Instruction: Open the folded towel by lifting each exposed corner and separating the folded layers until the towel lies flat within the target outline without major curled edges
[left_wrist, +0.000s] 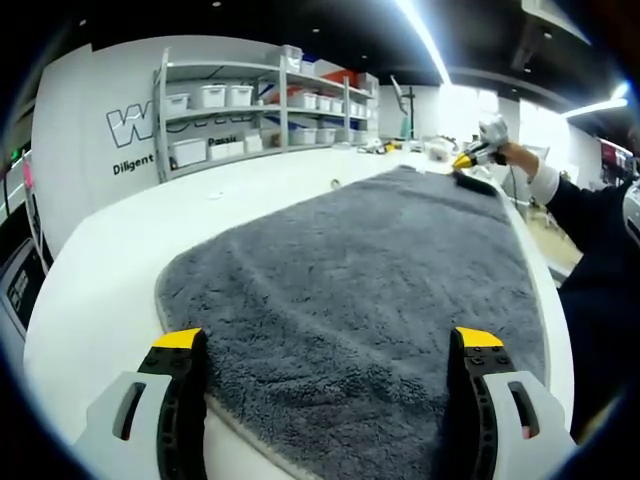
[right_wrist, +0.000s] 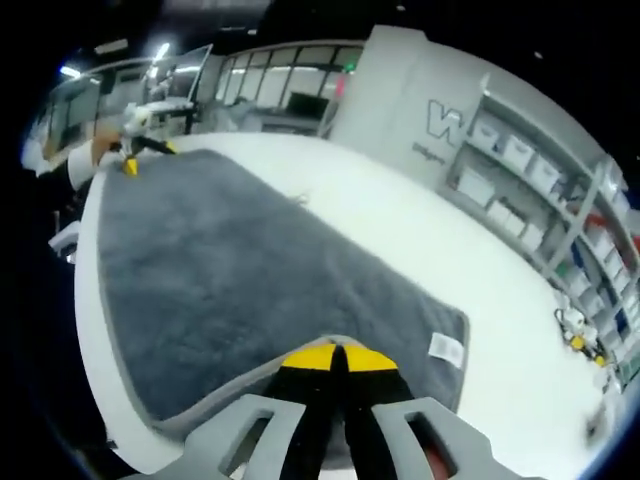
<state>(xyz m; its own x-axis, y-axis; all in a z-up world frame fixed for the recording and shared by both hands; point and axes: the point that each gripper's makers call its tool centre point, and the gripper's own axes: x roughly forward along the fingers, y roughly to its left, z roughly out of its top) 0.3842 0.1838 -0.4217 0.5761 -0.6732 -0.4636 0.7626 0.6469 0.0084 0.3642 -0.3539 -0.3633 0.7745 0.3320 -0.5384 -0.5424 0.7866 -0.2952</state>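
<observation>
A grey fluffy towel (left_wrist: 350, 270) lies spread out on the white table (left_wrist: 110, 270). My left gripper (left_wrist: 330, 345) stands open over the towel's near edge, its yellow-tipped jaws wide apart and holding nothing. My right gripper (left_wrist: 478, 152), held in a person's hand, sits at the towel's far corner. In the right gripper view the towel (right_wrist: 230, 270) stretches away, with a white label (right_wrist: 445, 348) near one corner. My right gripper (right_wrist: 335, 357) is shut on the towel's pale hem, which rises slightly to its tips. The left gripper (right_wrist: 130, 150) shows at the far end.
Metal shelves with white bins (left_wrist: 230, 100) stand against the wall beyond the table; the same shelves (right_wrist: 520, 170) run along the right. Small items (left_wrist: 400, 146) lie at the table's far end. A dark sleeve (left_wrist: 590, 230) reaches in from the right.
</observation>
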